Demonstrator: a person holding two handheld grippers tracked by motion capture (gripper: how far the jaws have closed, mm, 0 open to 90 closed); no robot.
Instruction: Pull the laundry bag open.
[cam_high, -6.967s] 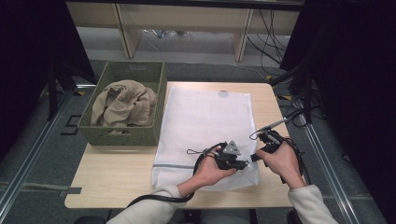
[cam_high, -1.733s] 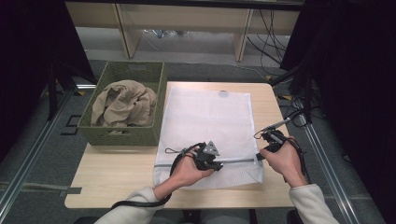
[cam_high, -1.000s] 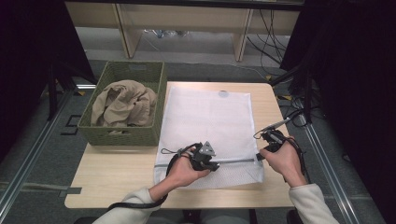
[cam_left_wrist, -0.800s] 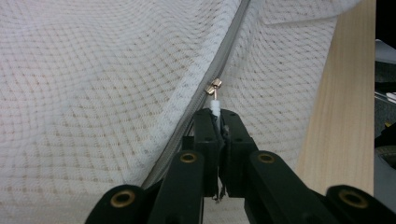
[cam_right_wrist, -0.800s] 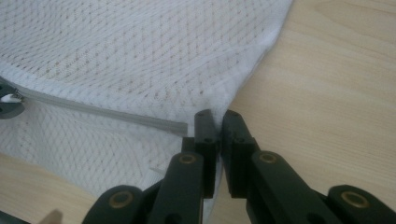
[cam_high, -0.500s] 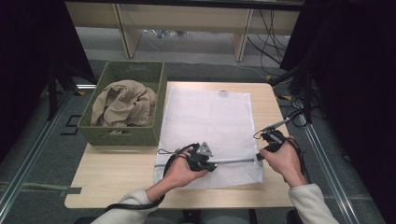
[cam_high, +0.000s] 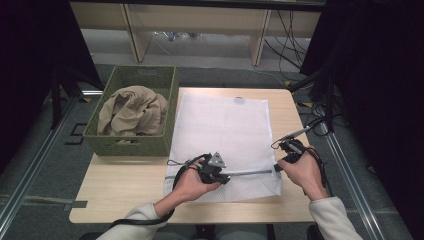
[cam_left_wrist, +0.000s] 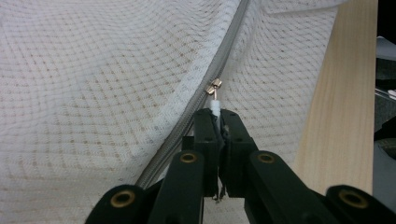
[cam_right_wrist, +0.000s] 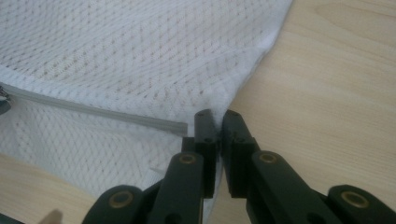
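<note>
A white mesh bag (cam_high: 225, 127) lies flat on the wooden table (cam_high: 120, 192), with a grey zipper (cam_high: 252, 172) running across near its front edge. In the left gripper view my left gripper (cam_left_wrist: 215, 112) is shut on the white pull tab (cam_left_wrist: 215, 105) of the small metal zipper slider (cam_left_wrist: 213, 87). In the high view the left gripper (cam_high: 228, 176) sits at the zipper's left part. My right gripper (cam_high: 276, 169) is at the zipper's right end. Its jaws are shut on the bag's edge (cam_right_wrist: 233, 95), right beside the end of the zipper (cam_right_wrist: 177, 126).
A green woven basket (cam_high: 132, 146) stands at the table's left with a crumpled beige cloth (cam_high: 132, 110) inside. Cables (cam_high: 310, 127) trail off the table's right side. Bare wood lies along the front edge and right of the bag.
Compared with the earliest frame, my left gripper has slid left along the zipper, away from the right gripper. Over the last second neither hand has visibly moved.
</note>
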